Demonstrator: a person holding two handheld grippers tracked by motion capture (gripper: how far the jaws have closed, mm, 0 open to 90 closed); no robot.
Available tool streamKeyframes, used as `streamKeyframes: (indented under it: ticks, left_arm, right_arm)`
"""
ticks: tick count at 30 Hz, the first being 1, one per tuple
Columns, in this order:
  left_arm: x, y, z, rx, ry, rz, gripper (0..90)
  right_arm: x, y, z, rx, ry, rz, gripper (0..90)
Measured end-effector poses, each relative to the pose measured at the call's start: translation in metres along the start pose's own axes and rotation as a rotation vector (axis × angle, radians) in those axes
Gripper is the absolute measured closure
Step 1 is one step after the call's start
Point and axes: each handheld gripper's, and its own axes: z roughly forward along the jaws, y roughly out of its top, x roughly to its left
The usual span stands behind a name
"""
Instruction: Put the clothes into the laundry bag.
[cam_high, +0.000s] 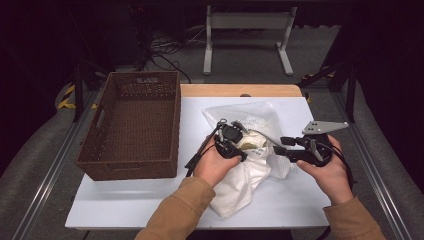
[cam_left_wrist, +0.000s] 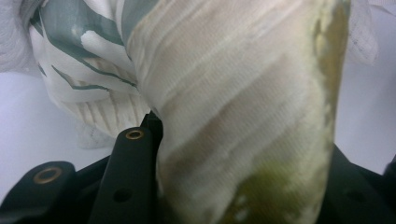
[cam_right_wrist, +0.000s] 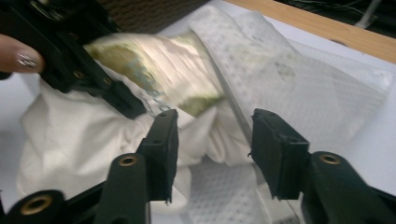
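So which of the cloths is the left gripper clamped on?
The cream, green-edged cloth: it sits between the left gripper jaws, unlike the plain white cloth and mesh bag underneath.

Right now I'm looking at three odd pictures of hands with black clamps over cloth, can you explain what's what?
A person sits at a white table holding a hand-held two-jaw gripper in each hand. One picture looks down from above; the other two come from cameras riding on each gripper. On the table stand a brown wicker basket and a heap of white mesh bag and cloth. The left gripper is clamped on a cream, green-tinged cloth. The right gripper has open jaws with nothing pressed between them, poised over the pile.
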Motion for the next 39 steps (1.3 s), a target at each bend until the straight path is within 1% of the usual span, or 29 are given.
streamKeyframes:
  ticks: [2,5,7,9,14,18,21,27,28,29,31,32,34,35,36,37,38,39]
  left_arm:
    - [0.000,0.000,0.000,-0.001,-0.001,0.000,59.4]
    - [0.000,0.000,-0.001,-0.005,-0.002,0.003,59.5]
    - [-0.001,0.001,-0.001,-0.007,-0.001,0.005,59.4]
    - [-0.001,0.001,-0.002,-0.009,0.000,0.005,59.5]
    - [-0.001,0.001,-0.003,-0.012,-0.006,0.008,59.5]
    - [-0.001,0.001,-0.006,-0.020,-0.008,0.011,59.4]
    - [-0.002,0.002,-0.008,-0.022,-0.006,0.012,59.5]
    - [-0.005,0.004,-0.012,-0.030,0.001,0.023,59.4]
    - [-0.006,0.004,-0.013,-0.031,0.003,0.027,59.5]
    - [-0.007,0.005,-0.014,-0.033,0.001,0.024,59.4]
    - [-0.007,0.006,-0.014,-0.035,0.004,0.027,59.4]
    - [-0.007,0.006,-0.014,-0.034,0.003,0.028,59.4]
    - [-0.008,0.006,-0.014,-0.034,0.005,0.029,59.5]
    - [-0.008,0.006,-0.014,-0.034,0.005,0.029,59.5]
    - [-0.008,0.007,-0.014,-0.032,0.005,0.028,59.5]
    - [-0.008,0.007,-0.014,-0.032,0.007,0.030,59.5]
    - [-0.008,0.007,-0.014,-0.029,0.008,0.031,59.5]
    - [-0.008,0.008,-0.015,-0.029,0.008,0.032,59.5]
  right_arm:
    - [-0.003,-0.006,-0.002,0.007,-0.020,0.015,42.4]
    - [-0.006,-0.013,-0.002,0.022,-0.040,0.035,36.3]
    - [-0.007,-0.017,-0.002,0.033,-0.053,0.049,35.0]
    - [-0.009,-0.021,-0.001,0.040,-0.055,0.057,33.3]
    - [-0.011,-0.030,0.004,0.069,-0.061,0.070,31.9]
    - [-0.013,-0.035,0.009,0.093,-0.079,0.085,31.2]
    - [-0.013,-0.040,0.014,0.125,-0.082,0.095,29.9]
    - [-0.012,-0.048,0.021,0.153,-0.075,0.114,29.1]
    - [-0.012,-0.049,0.022,0.155,-0.070,0.117,30.9]
    - [-0.012,-0.050,0.023,0.160,-0.064,0.117,36.2]
    - [-0.012,-0.051,0.022,0.168,-0.051,0.106,49.0]
    - [-0.011,-0.052,0.022,0.170,-0.040,0.094,57.1]
    - [-0.010,-0.052,0.021,0.178,-0.029,0.076,68.2]
    - [-0.010,-0.052,0.021,0.178,-0.029,0.076,68.2]
    - [-0.009,-0.052,0.020,0.178,-0.026,0.066,72.1]
    - [-0.007,-0.051,0.018,0.174,-0.018,0.042,81.0]
    - [-0.007,-0.051,0.018,0.174,-0.018,0.042,81.0]
    - [-0.006,-0.050,0.017,0.172,-0.017,0.034,83.5]
